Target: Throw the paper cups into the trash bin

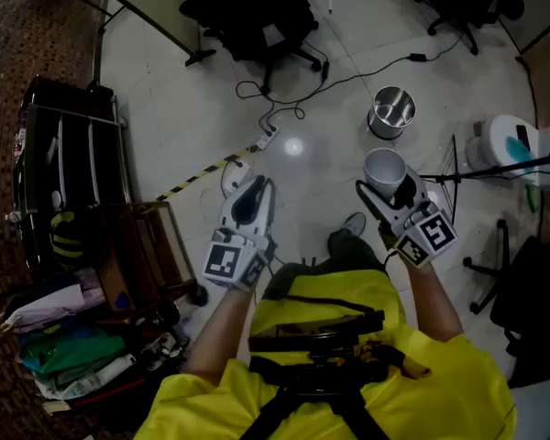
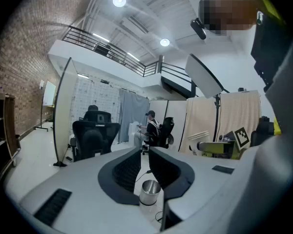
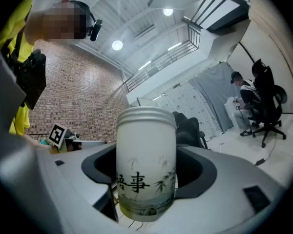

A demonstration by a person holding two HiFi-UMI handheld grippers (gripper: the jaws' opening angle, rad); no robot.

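Note:
A white paper cup point(image 1: 383, 165) with a bamboo print and dark characters point(image 3: 146, 165) stands upright between the jaws of my right gripper point(image 1: 387, 187), which is shut on it and holds it in the air at the right of the head view. The cup fills the middle of the right gripper view, with a jaw on either side. The trash bin, a shiny round metal bucket point(image 1: 391, 110), stands on the pale floor just beyond the cup. My left gripper point(image 1: 249, 198) is held level to the left, shut with nothing in it. The bin point(image 2: 149, 191) shows below its fingertips.
Black office chairs point(image 1: 257, 12) stand at the far side, and cables with a power strip point(image 1: 268, 136) trail over the floor. A dark shelf unit point(image 1: 69, 168) and piled bags fill the left. A stand and white equipment point(image 1: 513, 149) sit at the right. A seated person point(image 2: 150, 128) is far off.

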